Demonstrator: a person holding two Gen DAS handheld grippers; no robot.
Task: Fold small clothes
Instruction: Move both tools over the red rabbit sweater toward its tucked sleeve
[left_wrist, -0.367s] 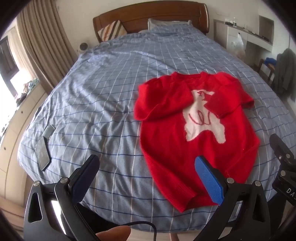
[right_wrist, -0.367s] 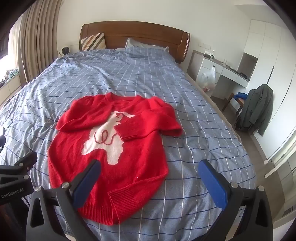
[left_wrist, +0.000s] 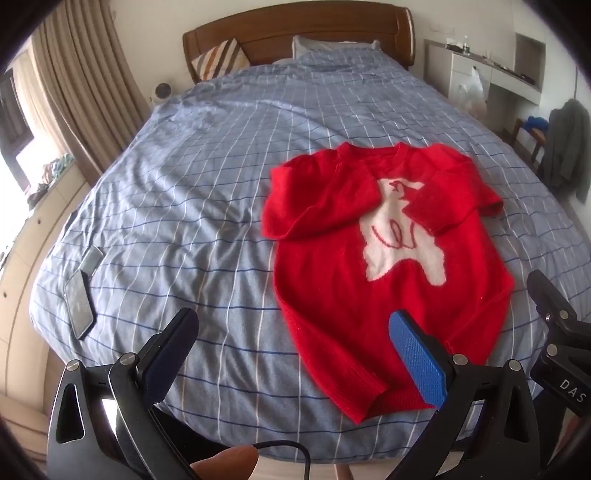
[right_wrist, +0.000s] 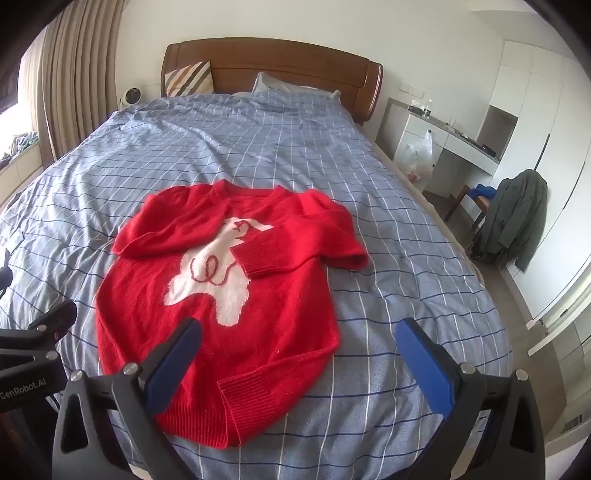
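We're at the foot of a bed (right_wrist: 369, 206) with a blue checked cover, bedroom behind. Nearest us, both tools hover over the foot edge: left gripper (left_wrist: 295, 354) jaws wide, nothing between the pads; right gripper (right_wrist: 299, 362) also spread wide, empty, angled down toward the cloth. A fingertip (left_wrist: 225, 461) shows at the bottom of the left view. Just beyond the pads lies the sweater (right_wrist: 218, 302), red with a white animal patch, flat on the cover, hem toward us, collar toward the headboard (right_wrist: 273, 70). Both sleeves are already folded in across the chest, cuffs near the patch. A phone (left_wrist: 79, 302) lies on the cover well to the left, apart from the sweater. Farther back: pillows, curtains, a desk and a jacket on a chair to the right. Versus the frames a moment ago, barely anything differs: sweater in the same lie, grippers at about the same spot, jaws equally wide. We judge sleeves done, next is the hem fold: each gripper takes a hem corner and carries it up to the collar. Risk: knit slipping or sleeves shifting on the lift.
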